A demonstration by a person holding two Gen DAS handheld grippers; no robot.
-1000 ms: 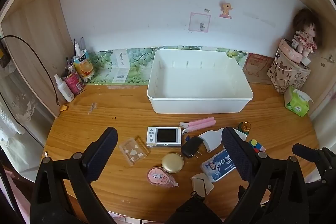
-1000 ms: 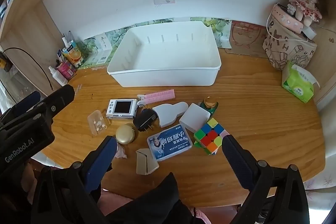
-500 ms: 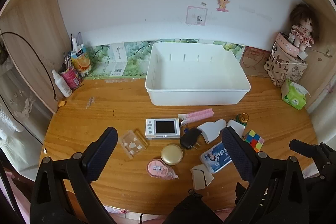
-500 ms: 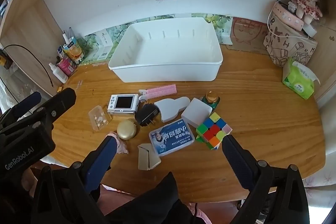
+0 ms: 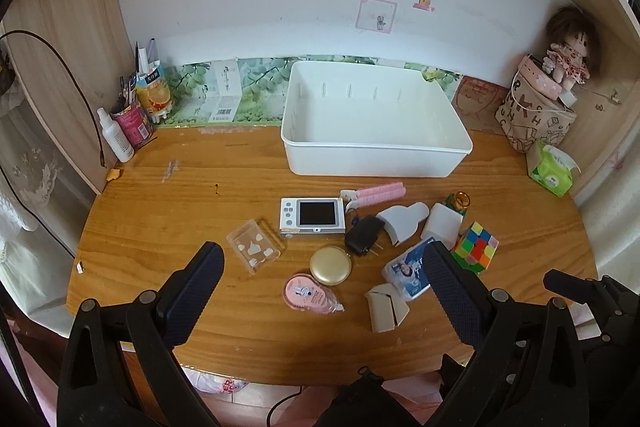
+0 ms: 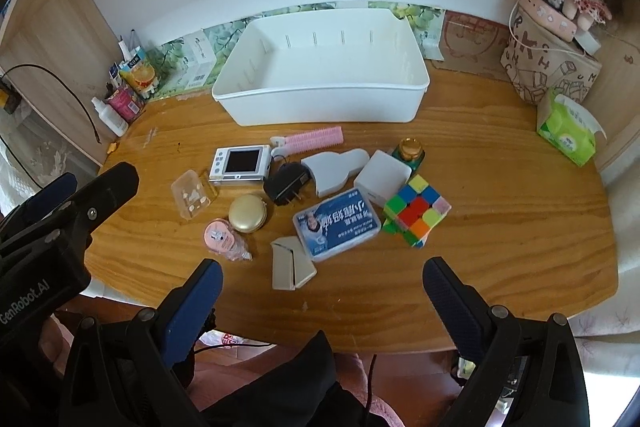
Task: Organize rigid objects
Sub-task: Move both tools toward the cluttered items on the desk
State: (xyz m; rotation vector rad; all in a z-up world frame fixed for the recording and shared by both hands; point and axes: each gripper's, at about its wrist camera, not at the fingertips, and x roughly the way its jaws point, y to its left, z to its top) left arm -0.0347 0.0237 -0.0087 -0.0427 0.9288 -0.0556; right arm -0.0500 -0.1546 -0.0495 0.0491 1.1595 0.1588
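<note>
Left wrist view has pulled back, both spread grippers, left gripper and right gripper, hovering empty, white plastic bin unfilled, sorting not yet begun.

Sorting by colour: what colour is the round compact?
Gold; the compact shows best in the right wrist view.

Before me an empty white bin sits at the back of the wooden surface, with a camera, colour cube and gold compact scattered in front.

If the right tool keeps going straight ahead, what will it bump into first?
Probably the blue and white flat plastic case, which lies centred ahead of the open right tool. The beige folded piece sits nearer but left; depth is unclear.
</note>
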